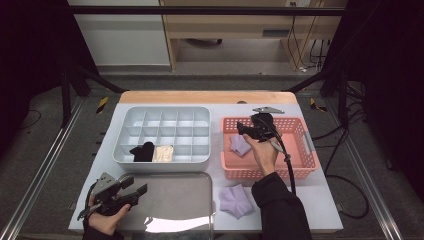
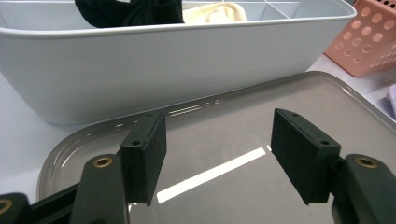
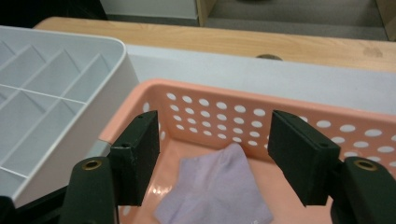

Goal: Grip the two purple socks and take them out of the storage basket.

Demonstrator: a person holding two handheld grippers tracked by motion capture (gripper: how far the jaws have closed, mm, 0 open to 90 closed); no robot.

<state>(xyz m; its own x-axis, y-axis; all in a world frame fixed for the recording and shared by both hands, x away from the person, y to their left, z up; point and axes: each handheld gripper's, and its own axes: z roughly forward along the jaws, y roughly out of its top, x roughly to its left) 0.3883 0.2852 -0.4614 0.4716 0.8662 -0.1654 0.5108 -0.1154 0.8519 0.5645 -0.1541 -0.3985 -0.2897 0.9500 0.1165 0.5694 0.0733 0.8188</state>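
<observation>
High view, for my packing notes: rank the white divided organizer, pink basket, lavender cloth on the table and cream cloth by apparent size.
1-2. white divided organizer and pink basket: look alike, so unranked.
3. lavender cloth on the table.
4. cream cloth, in a front compartment.

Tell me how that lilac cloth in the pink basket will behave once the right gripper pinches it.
The lilac cloth lies flat and creased, so it is probably floppy and will drape from the right gripper. It looks thin, likely light. Its fabric surface should grip well; pinching a single corner may unfold it.
</observation>
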